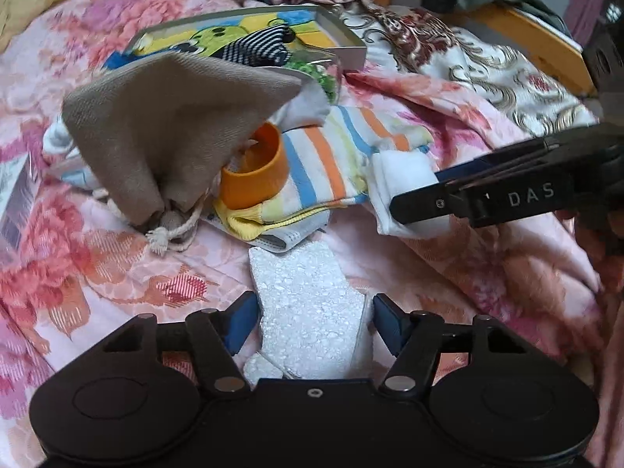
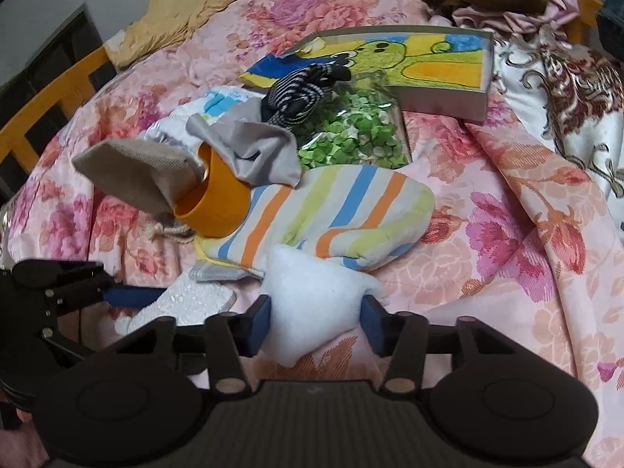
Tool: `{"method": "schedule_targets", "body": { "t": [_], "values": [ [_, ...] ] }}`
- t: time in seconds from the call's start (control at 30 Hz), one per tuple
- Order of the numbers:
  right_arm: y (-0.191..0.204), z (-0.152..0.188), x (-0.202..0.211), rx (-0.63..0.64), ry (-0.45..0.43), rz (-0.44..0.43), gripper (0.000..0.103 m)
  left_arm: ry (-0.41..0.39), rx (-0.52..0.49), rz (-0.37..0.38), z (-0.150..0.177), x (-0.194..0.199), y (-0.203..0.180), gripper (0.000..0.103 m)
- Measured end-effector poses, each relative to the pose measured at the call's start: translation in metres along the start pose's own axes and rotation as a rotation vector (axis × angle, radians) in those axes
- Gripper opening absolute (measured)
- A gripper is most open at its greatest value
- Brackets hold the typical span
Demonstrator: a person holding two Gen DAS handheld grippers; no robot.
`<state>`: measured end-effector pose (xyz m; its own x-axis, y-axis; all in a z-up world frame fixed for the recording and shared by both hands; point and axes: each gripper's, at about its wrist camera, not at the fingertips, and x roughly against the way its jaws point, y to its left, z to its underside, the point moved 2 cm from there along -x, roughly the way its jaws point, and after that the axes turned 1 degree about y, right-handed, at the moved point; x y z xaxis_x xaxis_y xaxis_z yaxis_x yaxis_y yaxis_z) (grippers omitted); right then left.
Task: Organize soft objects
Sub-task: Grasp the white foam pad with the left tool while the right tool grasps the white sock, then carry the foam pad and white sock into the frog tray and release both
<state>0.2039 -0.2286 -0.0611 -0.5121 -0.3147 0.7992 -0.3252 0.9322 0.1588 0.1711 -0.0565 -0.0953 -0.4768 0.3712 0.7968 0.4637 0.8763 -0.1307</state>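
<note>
A rough white styrofoam piece [image 1: 308, 304] lies on the pink floral bedspread [image 1: 97, 265], and my left gripper [image 1: 315, 321] is shut on it, a blue pad against each side. My right gripper [image 2: 316, 323] is shut on a soft white sponge pad [image 2: 312, 292], which bulges up between the pads. In the left wrist view, the right gripper's finger [image 1: 421, 201] presses on that sponge [image 1: 401, 179]. Just beyond lie a striped cloth [image 2: 331, 210], an orange cup [image 2: 218, 202] on its side, and a beige drawstring pouch [image 2: 132, 179].
Farther back are a grey cloth [image 2: 257, 148], a black-and-white striped sock [image 2: 300, 93], a bag of green bits [image 2: 351, 132] and a shallow box with a drawing [image 2: 440, 105]. A wooden bed frame [image 1: 507, 27] and heaped fabrics border the far side.
</note>
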Motion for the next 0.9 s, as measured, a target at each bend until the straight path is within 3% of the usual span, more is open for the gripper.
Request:
{"method": "schedule_targets", "body": {
  "t": [0.13,0.3,0.57,0.73,0.9],
  "values": [
    [0.004,0.001,0.002,0.023,-0.014,0.009,0.03,-0.012,0.022,0.011,0.0,0.001,0.003,0.066],
    [0.007,0.003,0.012,0.027,-0.042,0.006,0.02,-0.032,0.042,0.013,0.003,0.007,0.003,0.065],
    [0.02,0.017,0.057,-0.007,-0.147,-0.009,0.018,-0.082,0.256,0.111,0.016,0.038,0.005,0.065],
    [0.029,0.03,0.09,-0.022,-0.264,-0.018,0.018,-0.151,0.382,0.134,0.027,0.065,0.003,0.065],
    [0.037,0.038,0.132,-0.03,-0.416,-0.035,0.018,-0.249,0.425,0.137,0.024,0.103,-0.009,0.065]
  ]
}}
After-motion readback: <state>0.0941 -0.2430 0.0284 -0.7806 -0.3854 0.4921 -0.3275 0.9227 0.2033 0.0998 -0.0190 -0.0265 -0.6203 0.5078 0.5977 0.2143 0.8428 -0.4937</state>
